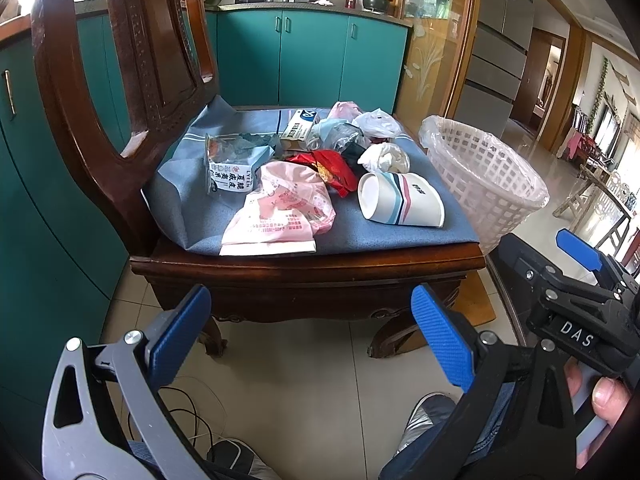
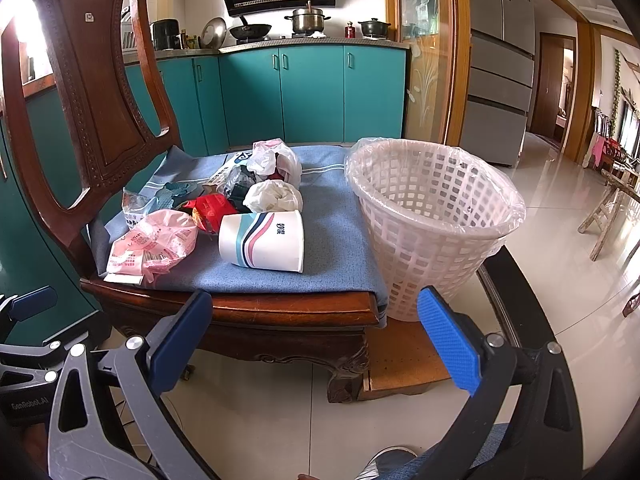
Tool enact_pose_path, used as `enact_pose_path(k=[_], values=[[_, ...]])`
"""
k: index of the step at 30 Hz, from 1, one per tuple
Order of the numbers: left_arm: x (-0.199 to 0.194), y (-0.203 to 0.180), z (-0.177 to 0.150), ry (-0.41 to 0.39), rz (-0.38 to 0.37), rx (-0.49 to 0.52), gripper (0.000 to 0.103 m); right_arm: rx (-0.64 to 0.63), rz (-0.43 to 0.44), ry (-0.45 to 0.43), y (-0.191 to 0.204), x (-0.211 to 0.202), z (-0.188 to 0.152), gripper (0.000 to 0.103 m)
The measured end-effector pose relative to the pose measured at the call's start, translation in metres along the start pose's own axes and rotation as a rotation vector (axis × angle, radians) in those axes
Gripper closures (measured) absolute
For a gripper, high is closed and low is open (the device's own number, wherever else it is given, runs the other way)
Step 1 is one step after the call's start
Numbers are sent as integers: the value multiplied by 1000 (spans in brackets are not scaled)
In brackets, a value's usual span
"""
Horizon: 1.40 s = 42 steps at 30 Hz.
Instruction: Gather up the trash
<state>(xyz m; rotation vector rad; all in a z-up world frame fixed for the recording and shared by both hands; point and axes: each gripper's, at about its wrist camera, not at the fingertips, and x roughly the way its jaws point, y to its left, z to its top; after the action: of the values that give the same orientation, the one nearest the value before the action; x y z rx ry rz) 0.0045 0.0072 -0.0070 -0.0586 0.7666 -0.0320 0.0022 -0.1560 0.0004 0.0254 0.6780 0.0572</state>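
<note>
Trash lies piled on a blue cushion (image 1: 192, 184) (image 2: 332, 256) on a wooden chair. Nearest me are a tipped white paper cup (image 1: 400, 199) (image 2: 262, 242) with stripes and a pink plastic bag (image 1: 280, 212) (image 2: 154, 246). Behind them sit a red wrapper (image 1: 330, 170) (image 2: 210, 210), crumpled white paper (image 1: 386, 158) (image 2: 274, 196) and a clear snack packet (image 1: 232, 168). A white lattice bin (image 1: 484, 176) (image 2: 432, 216) with a clear liner stands right of the chair. My left gripper (image 1: 310, 336) and right gripper (image 2: 316, 340) both hang open in front of the seat, holding nothing.
The chair's carved back (image 1: 132, 64) (image 2: 96, 92) rises at the left. Teal cabinets (image 1: 312, 56) (image 2: 312, 92) with pots on the counter run behind. A low wooden board (image 2: 400, 360) lies under the bin. Tiled floor opens to the right, where a wooden stool (image 2: 612, 216) stands. A person's shoe (image 1: 428, 420) shows below.
</note>
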Motion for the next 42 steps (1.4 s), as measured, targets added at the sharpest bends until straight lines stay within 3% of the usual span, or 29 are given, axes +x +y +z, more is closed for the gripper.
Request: enact_pose_path(k=[42], values=[[3,2,0,8,-1,-12,3,1,3,2,0,0,-1,3]])
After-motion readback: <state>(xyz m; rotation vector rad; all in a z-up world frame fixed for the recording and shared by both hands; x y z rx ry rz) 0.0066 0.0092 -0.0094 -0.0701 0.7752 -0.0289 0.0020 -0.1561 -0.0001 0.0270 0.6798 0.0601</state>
